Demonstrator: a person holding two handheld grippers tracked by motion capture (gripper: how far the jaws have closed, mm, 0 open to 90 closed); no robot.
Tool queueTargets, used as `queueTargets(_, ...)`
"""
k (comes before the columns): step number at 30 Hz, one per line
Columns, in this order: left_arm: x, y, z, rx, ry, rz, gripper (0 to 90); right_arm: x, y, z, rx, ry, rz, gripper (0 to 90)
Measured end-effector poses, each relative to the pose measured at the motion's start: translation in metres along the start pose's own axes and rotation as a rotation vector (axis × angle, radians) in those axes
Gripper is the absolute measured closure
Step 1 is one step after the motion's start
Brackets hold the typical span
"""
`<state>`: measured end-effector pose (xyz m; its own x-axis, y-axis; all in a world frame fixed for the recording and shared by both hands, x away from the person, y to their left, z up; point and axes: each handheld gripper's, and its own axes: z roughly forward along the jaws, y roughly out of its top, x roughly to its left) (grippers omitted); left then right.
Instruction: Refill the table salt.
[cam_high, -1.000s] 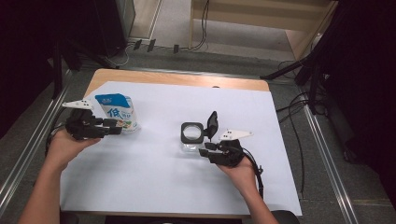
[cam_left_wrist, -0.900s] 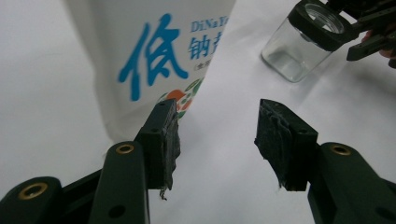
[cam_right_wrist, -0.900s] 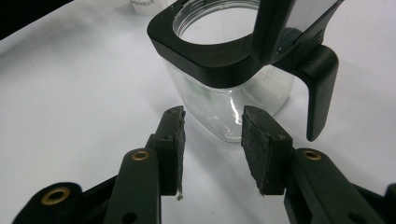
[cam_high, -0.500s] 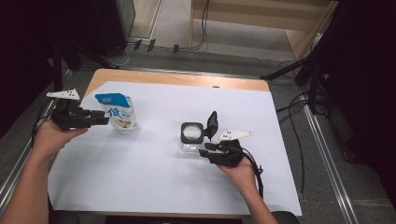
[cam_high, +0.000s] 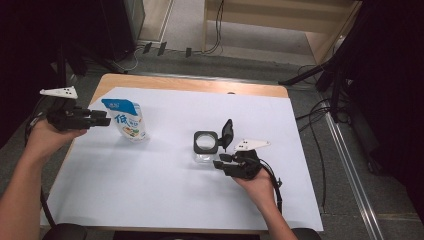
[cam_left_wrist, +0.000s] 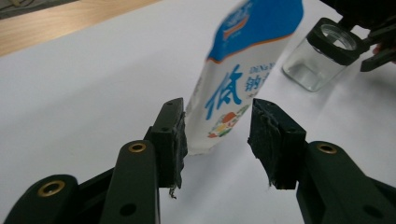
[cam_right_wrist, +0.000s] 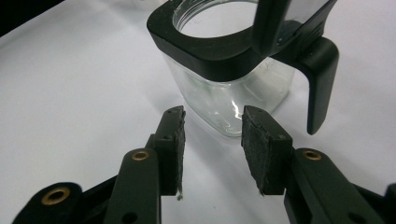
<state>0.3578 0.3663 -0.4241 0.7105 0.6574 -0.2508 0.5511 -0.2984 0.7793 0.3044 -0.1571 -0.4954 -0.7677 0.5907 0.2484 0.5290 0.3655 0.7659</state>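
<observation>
Pouch (cam_high: 127, 120) of blue and white stands upright on the white sheet (cam_high: 150, 195), toward its left side and near the far edge. My left tongs (cam_high: 102, 119) sit just beside it, off its left flank, with the jaws spread and nothing between them; in the left gripper view the pouch (cam_left_wrist: 243, 70) rises a little beyond the two pads (cam_left_wrist: 175, 140), apart from both. Past the pouch lies open sheet until the glass jar (cam_high: 206, 147), which stands near the middle with its black collar and its lid (cam_high: 227, 134) tipped up on the hinge. My right tongs (cam_high: 220, 160) wait just short of the jar's near side, jaws parted and empty; in the right gripper view the jar (cam_right_wrist: 229, 88) stands close ahead of the pads, not touching them. Pouch and jar are well apart. Bare sheet runs wide in front of both toward me, and to the right of the jar. A strip of wooden table (cam_high: 200, 85) shows along the sheet's far edge.
</observation>
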Motion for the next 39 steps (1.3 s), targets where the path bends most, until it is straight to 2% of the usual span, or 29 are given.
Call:
queueTargets(1,0.002,0.002,0.002,-0.005,0.0,0.002,57.2,0.001,0.0,0.0,0.002,-0.001,0.002,61.0)
queueTargets(4,0.005,0.01,0.008,-0.018,-0.04,0.018,58.9,0.001,0.0,0.001,-0.001,0.0,-0.002,61.0)
queueTargets(9,0.008,0.018,0.017,-0.032,-0.077,0.038,65.8,0.001,0.0,0.001,0.0,0.004,0.005,61.1)
queueTargets(13,0.002,0.022,0.023,-0.023,-0.089,0.069,76.5,0.001,0.0,0.001,-0.002,0.007,-0.005,61.1)
queueTargets(19,-0.009,0.028,0.025,-0.005,-0.106,0.107,87.2,0.002,0.0,0.001,-0.002,0.011,-0.005,61.1)
queueTargets(23,-0.011,0.031,0.026,0.001,-0.116,0.093,88.8,0.002,0.0,0.001,-0.003,0.01,-0.013,61.3)
queueTargets(26,-0.014,0.033,0.026,0.009,-0.121,0.101,89.7,0.002,0.0,0.002,0.0,0.011,-0.009,61.6)
queueTargets(28,-0.018,0.035,0.026,0.006,-0.118,0.111,90.0,0.002,0.0,0.002,-0.005,0.01,-0.014,61.6)
queueTargets(32,-0.026,0.043,0.025,0.011,-0.103,0.102,90.0,0.002,0.0,0.001,-0.002,0.009,-0.007,61.8)
queueTargets(39,-0.044,0.055,0.02,-0.007,-0.113,0.095,90.0,0.005,0.001,-0.001,-0.014,0.008,-0.011,64.5)
